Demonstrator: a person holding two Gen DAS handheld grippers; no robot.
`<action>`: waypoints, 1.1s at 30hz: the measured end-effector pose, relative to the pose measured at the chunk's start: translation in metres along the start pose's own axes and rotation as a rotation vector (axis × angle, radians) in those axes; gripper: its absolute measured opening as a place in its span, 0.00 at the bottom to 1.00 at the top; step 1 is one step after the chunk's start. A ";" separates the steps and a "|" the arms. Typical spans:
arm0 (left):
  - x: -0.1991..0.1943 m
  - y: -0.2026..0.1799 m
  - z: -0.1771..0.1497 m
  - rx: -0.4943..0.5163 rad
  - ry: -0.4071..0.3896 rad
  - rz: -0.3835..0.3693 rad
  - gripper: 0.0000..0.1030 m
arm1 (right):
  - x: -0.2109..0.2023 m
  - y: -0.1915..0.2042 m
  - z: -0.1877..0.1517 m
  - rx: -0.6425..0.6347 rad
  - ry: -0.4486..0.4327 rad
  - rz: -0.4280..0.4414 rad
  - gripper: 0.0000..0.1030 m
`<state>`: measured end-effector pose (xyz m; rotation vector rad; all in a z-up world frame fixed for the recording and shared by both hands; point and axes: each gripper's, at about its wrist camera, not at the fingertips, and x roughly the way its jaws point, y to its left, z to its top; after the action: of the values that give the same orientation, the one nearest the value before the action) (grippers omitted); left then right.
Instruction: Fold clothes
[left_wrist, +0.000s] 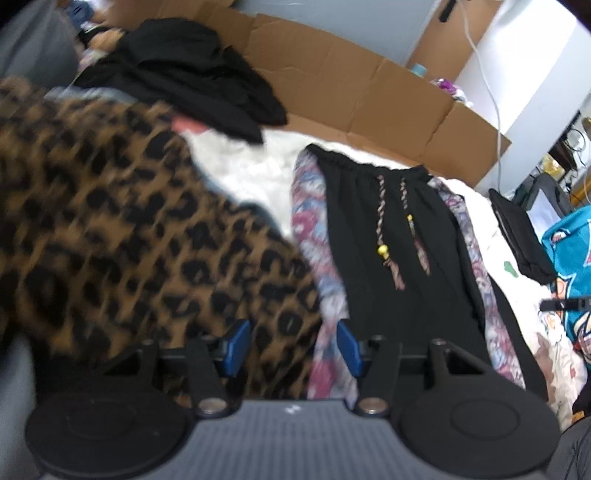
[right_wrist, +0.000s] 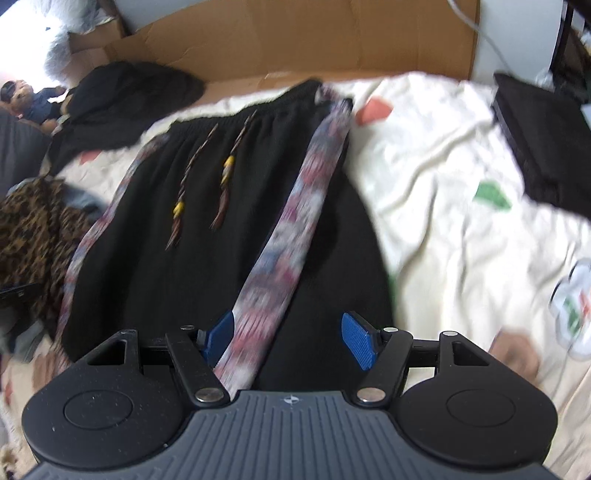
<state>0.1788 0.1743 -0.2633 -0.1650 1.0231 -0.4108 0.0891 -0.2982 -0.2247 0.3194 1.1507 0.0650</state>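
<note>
Presently the black pants (right_wrist: 207, 236), with patterned side stripes and drawstrings (right_wrist: 199, 184), lie flat on the white bedspread (right_wrist: 443, 192), waistband toward the cardboard (right_wrist: 295, 40) at the far edge. My left gripper (left_wrist: 293, 345) and right gripper (right_wrist: 291, 338) both stand open above them, holding nothing. A leopard-print garment (left_wrist: 110, 229) lies beside the pants, a black heap (left_wrist: 184, 74) beyond.

Motion blurs the leopard-print garment (left_wrist: 122, 229); the gripper body hides the black trousers' (right_wrist: 192, 258) lower legs
</note>
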 end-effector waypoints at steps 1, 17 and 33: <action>-0.002 0.003 -0.006 -0.012 0.004 0.006 0.53 | 0.001 0.002 -0.009 0.012 0.014 0.016 0.68; -0.005 0.022 -0.060 -0.126 0.071 0.023 0.52 | 0.050 0.014 -0.068 0.106 0.144 0.135 0.11; 0.001 0.007 -0.071 -0.118 0.100 0.016 0.51 | -0.060 -0.092 -0.036 0.013 0.058 -0.189 0.03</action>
<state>0.1204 0.1848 -0.3027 -0.2440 1.1473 -0.3462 0.0214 -0.3909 -0.2103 0.2203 1.2341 -0.1005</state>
